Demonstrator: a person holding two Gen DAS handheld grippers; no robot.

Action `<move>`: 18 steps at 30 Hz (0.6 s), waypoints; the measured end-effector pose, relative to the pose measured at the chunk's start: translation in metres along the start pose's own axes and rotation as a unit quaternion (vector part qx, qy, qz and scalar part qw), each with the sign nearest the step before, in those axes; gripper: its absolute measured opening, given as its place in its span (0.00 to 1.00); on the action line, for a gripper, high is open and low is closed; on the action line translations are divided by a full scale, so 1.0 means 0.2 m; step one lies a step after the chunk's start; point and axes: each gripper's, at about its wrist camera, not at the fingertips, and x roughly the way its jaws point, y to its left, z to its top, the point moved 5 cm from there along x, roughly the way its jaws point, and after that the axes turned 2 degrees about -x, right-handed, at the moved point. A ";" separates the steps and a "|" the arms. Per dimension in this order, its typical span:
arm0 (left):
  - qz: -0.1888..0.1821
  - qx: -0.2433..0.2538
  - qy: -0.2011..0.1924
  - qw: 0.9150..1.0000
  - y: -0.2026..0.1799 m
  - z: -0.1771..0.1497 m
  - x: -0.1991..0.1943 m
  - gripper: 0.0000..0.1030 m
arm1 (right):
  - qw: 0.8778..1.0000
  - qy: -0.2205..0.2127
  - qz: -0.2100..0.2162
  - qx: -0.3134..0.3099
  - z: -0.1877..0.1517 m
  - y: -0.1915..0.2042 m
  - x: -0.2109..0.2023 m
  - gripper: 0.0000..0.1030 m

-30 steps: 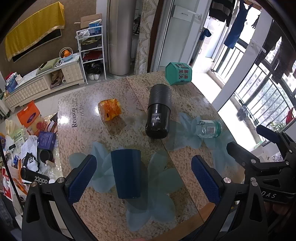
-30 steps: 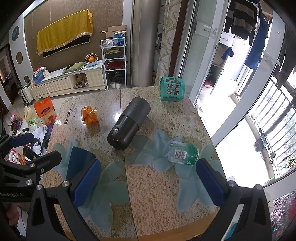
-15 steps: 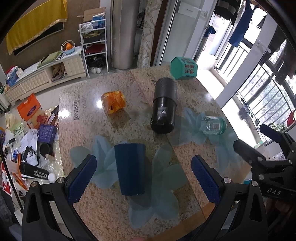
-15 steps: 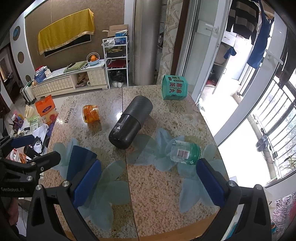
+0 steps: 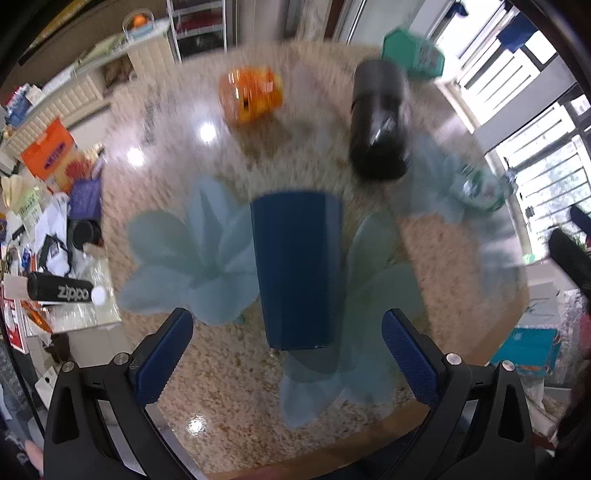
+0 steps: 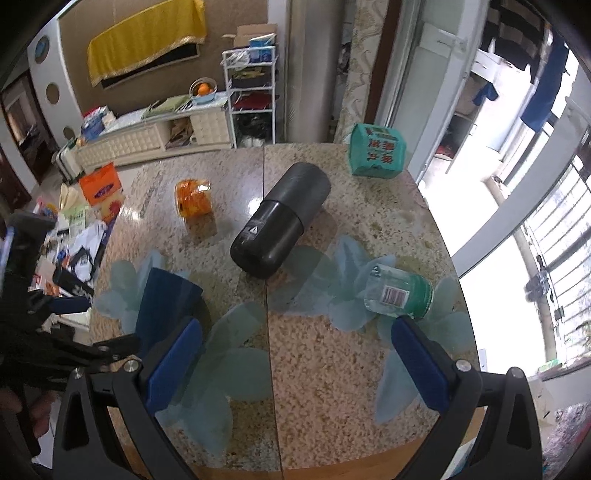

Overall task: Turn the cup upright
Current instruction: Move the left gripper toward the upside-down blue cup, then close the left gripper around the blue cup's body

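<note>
- Between the blue-padded fingers of the left gripper, spread wide and gripping nothing, stood the dark blue faceted plastic cup, its wider end toward the table, clear of both pads.
- Motion blur smeared most of the left wrist view, so the cup's far rim and the labels beyond it could not be read.
- From the right wrist view the same cup was partly hidden behind the right gripper's left pad; the right gripper hung released over bare tabletop, jaws far apart, touching nothing.
- Only the black frame of the left gripper showed at that view's left edge, its fingertips hard to make out.
- A speckled granite table with pale blue flower decals carried everything; a seam ran down its middle.
- Beyond the cup lay a black matte cylindrical flask on its side, and near it a crinkly orange plastic packet.
- A clear plastic bottle with a green cap end lay on its side just beyond the right gripper's right pad.
- A green boxy tissue pack sat at the table's far edge.
- Past the table stood a white low cabinet and a yellow cloth draped on the wall.
</note>
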 end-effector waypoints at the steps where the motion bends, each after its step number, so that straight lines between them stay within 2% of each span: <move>1: -0.001 -0.003 0.010 1.000 0.00 0.00 0.04 1.00 | 1.000 0.004 0.002 -0.002 0.00 0.00 0.01 1.00; 5: 0.005 -0.011 0.038 0.999 0.02 0.02 0.20 1.00 | 1.000 0.020 0.007 -0.006 0.00 -0.04 0.06 1.00; 8: 0.026 -0.018 0.049 0.998 0.04 0.05 0.29 1.00 | 1.000 0.025 0.012 -0.009 0.00 -0.06 0.08 1.00; 18: 0.015 -0.027 0.075 0.997 0.01 0.08 0.52 1.00 | 0.999 0.041 0.019 -0.003 0.01 -0.15 0.13 1.00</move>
